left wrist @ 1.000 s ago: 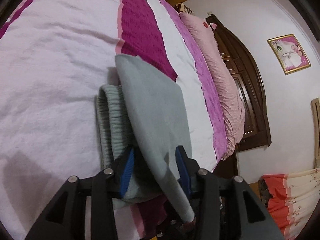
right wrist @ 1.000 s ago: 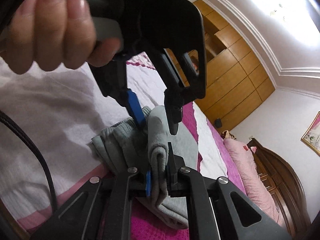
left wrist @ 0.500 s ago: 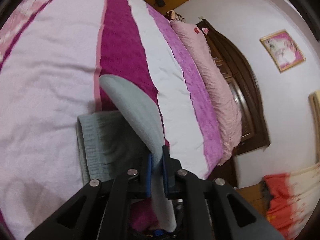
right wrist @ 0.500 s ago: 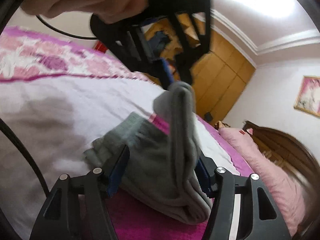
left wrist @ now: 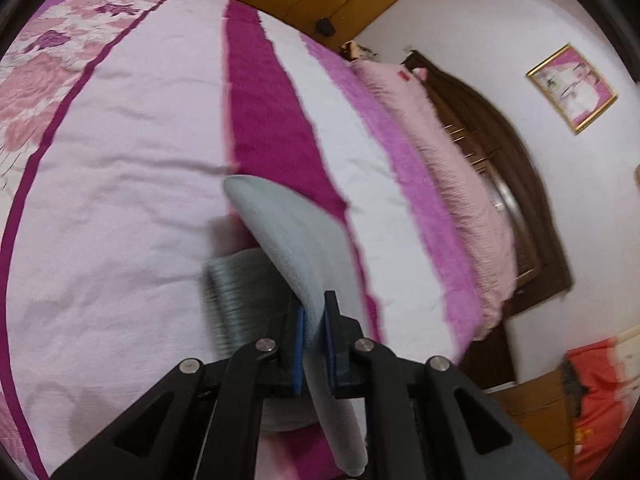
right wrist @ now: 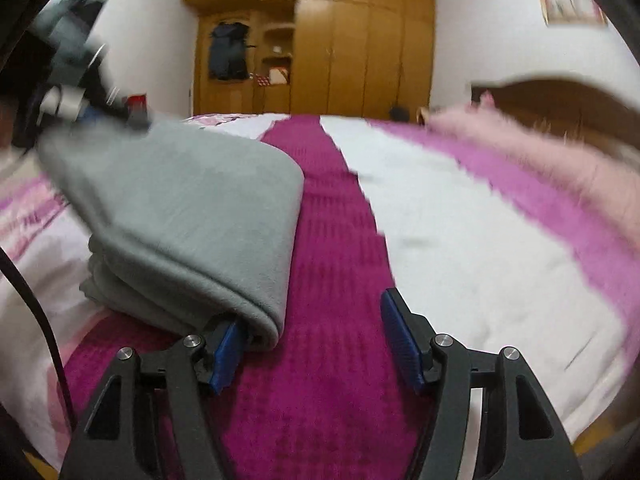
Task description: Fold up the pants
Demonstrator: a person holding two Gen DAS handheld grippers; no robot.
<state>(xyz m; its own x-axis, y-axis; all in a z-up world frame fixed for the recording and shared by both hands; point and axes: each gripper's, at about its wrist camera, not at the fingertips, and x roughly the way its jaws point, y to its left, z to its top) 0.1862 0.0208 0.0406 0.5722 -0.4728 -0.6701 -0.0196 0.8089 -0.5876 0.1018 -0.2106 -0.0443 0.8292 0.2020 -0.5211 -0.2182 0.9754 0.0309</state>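
Soft, even indoor light in both views, a touch dim and warm, no hard glare. Motion blur smears the pink pillow (right wrist: 560, 160) at far right and the left gripper (right wrist: 80, 104) at far left. A faint shadow lies on the bedspread (left wrist: 100, 200) near the grey pants (left wrist: 288, 240). Fisheye bends the bed and walls; black vignette rings every corner.

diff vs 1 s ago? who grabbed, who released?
The left gripper closed on the gray pants fold and lifted it. The right gripper let go, its jaws now wide with nothing between them, and swung off to the side. The lower pants layers stayed on the bedspread.
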